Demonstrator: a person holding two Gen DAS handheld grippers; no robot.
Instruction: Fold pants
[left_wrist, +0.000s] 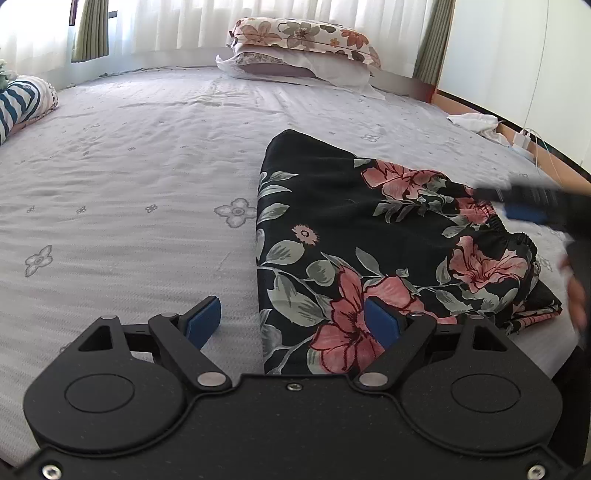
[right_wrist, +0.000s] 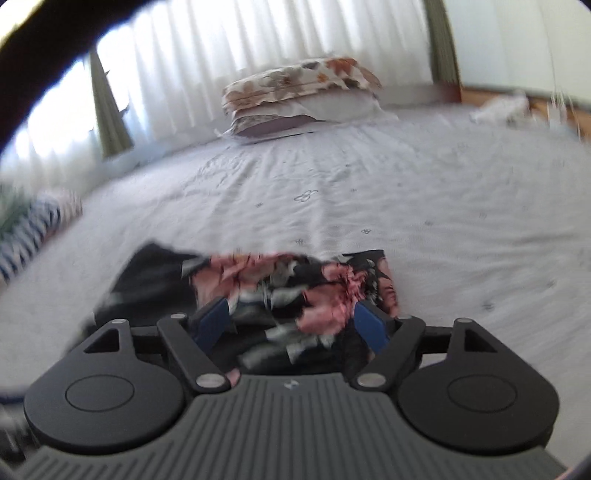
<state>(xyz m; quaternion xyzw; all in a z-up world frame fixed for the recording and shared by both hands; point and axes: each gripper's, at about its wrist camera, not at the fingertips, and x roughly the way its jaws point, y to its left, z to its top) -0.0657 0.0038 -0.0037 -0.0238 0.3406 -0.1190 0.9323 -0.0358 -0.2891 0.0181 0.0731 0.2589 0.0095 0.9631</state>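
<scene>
Black pants with pink flowers and grey leaves (left_wrist: 369, 236) lie folded on the grey bed sheet (left_wrist: 129, 192). My left gripper (left_wrist: 293, 323) is open, low over the pants' near left edge, holding nothing. My right gripper (right_wrist: 291, 326) is open above the pants (right_wrist: 266, 291); its view is blurred. The right gripper also shows, blurred, in the left wrist view (left_wrist: 528, 205) over the gathered waistband (left_wrist: 509, 236) at the right.
Two stacked pillows (left_wrist: 303, 51) sit at the head of the bed before the curtains. A striped cushion (left_wrist: 22, 103) lies at the far left. White cloth (left_wrist: 476, 122) and a charger with cables (left_wrist: 524, 138) lie at the right edge.
</scene>
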